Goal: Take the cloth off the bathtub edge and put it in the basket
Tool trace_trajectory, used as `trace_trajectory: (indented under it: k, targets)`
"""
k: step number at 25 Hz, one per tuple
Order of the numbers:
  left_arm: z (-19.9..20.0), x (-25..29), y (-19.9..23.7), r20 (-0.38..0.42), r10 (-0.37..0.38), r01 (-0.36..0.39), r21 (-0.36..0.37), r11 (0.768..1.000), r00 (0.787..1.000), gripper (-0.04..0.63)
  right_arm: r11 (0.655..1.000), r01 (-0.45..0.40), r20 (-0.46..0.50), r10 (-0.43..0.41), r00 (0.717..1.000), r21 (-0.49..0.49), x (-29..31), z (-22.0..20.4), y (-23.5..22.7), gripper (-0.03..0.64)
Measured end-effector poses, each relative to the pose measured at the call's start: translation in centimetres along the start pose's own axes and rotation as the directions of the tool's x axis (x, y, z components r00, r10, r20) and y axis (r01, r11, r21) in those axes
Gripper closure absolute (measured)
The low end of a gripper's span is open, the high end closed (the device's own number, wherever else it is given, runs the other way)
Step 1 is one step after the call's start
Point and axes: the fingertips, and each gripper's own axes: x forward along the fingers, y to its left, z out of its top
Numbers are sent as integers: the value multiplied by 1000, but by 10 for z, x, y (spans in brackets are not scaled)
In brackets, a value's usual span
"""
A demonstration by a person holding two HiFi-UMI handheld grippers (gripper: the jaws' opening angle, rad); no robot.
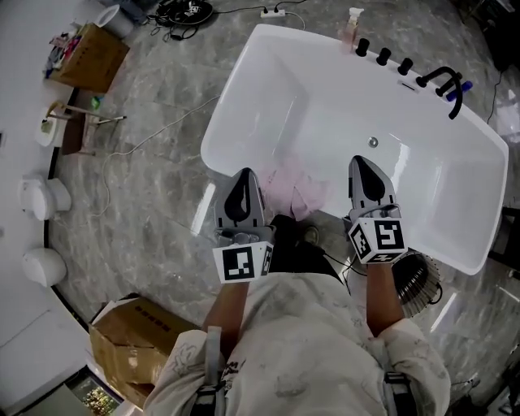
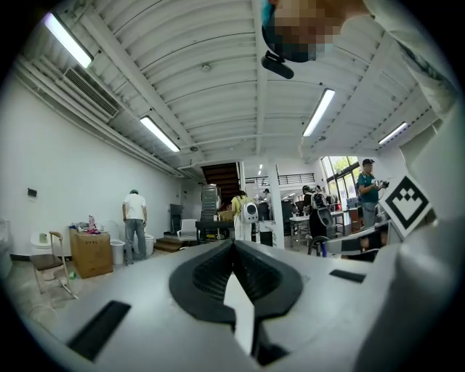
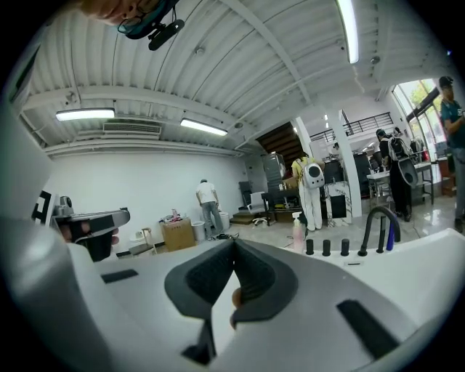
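**Grey marble floor, tub in the middle**

I see a grey veined floor [image 1: 154, 187] carrying everything. The white tub [image 1: 244, 97] stands on it, slanted across my head view. A wire basket [image 1: 418, 280] sits on the floor just beside the tub's near side, at right. A cardboard box [image 1: 91, 57] stands far left, well apart from the tub, and a second box [image 1: 134, 341] is near my feet at lower left. A small wooden chair [image 1: 77, 130] is by the left wall, with a white cable [image 1: 154, 134] trailing from there toward the tub. A power strip [image 1: 274, 12] and black cables [image 1: 183, 12] lie beyond the tub's far end.
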Motion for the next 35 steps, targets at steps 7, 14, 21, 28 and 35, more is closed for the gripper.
trace_trajectory:
  k: [7, 14, 21, 28, 35]
  targets:
    - [-61, 7, 14, -106, -10, 8, -23, 1000, 994, 592, 999, -38, -145, 37, 989, -4, 27, -62, 19, 627]
    - [-119, 10, 25, -206, -12, -2, -66, 998, 979, 592, 993, -111, -284, 99, 954, -26, 58, -130, 48, 627]
    - [-175, 4, 38, -305, -17, -4, -68, 998, 952, 592, 985, -173, -437, 151, 886, -11, 71, -199, 74, 626]
    - [-226, 2, 51, -405, -37, -6, -104, 995, 914, 592, 972, -235, -619, 192, 762, 13, 83, -272, 92, 523]
    - [-257, 0, 62, -472, -54, -5, -124, 992, 880, 592, 962, -266, -771, 218, 599, 66, 90, -349, 108, 360]
